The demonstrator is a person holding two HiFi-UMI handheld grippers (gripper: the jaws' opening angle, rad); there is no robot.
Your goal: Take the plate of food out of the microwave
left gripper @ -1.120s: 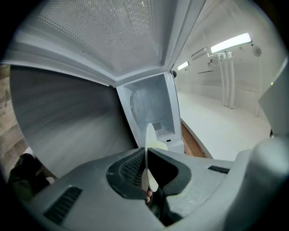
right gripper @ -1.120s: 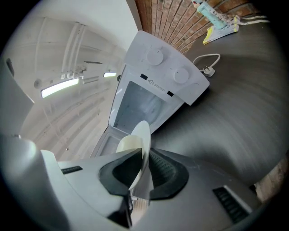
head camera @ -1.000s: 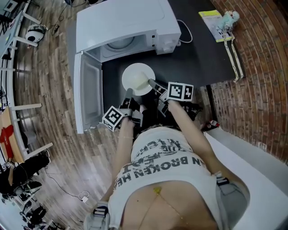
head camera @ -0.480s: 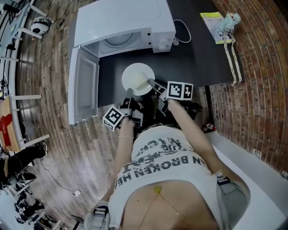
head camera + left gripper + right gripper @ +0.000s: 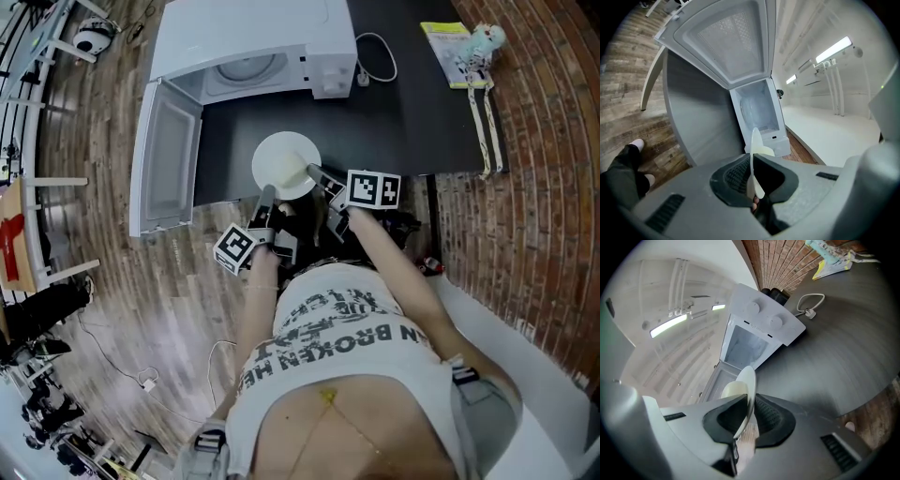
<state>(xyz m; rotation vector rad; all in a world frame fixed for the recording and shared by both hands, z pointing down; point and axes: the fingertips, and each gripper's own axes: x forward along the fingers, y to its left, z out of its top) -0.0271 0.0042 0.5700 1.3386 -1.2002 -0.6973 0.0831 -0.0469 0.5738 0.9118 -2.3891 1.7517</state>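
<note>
The plate of food (image 5: 287, 166) is being held above the table (image 5: 412, 112), clear of the open microwave (image 5: 253, 37), its opposite rims being pinched between the nearly closed jaws of the left gripper (image 5: 267, 199) and right gripper (image 5: 317, 175), likely for balance

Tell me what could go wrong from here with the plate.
1. The left gripper and right gripper each pinch only the thin rim of the plate; it may slip or tip if one lets go first.
2. The pale food lies loose on it and might slide off onto the dark table.
3. The microwave door stands wide open beside the left arm and could get bumped.
</note>
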